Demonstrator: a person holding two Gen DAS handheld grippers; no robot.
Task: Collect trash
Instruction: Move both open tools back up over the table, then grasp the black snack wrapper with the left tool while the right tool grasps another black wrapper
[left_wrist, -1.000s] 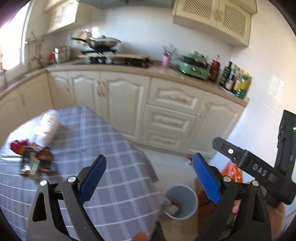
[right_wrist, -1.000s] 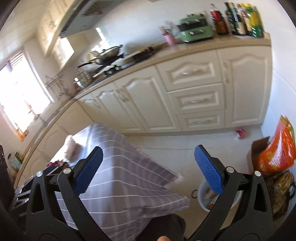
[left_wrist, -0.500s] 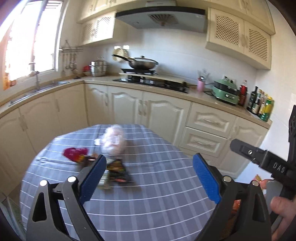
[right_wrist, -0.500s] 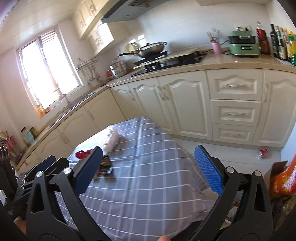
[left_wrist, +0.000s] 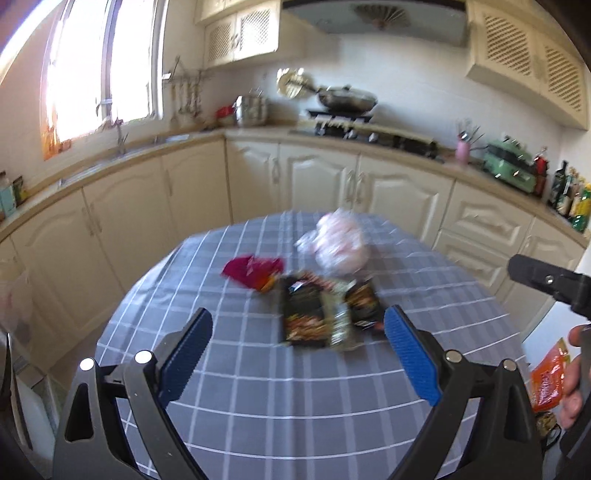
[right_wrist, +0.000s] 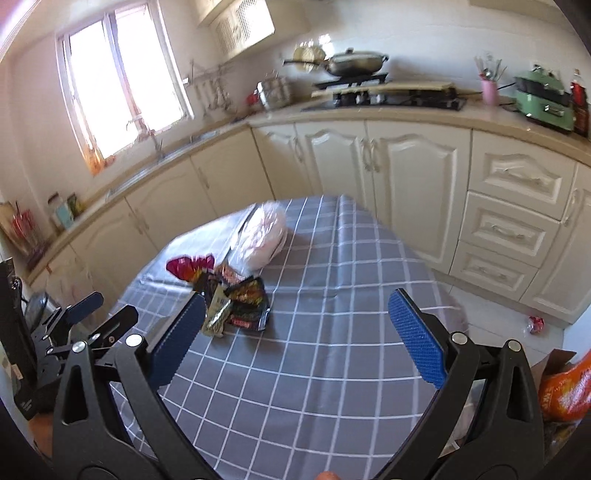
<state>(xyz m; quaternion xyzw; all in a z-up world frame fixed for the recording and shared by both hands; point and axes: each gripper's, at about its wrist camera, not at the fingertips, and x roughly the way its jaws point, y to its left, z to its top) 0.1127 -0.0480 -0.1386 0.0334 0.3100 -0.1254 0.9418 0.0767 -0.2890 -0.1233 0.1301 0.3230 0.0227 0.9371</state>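
Crumpled snack wrappers are heaped near the middle of the grey checked tablecloth, with a red wrapper just beside them toward the window-side edge and a clear plastic bag touching them on the far side, toward the cabinets. Both the left gripper and the right gripper are held above the near part of the table, each with its blue pads spread wide apart and nothing between them.
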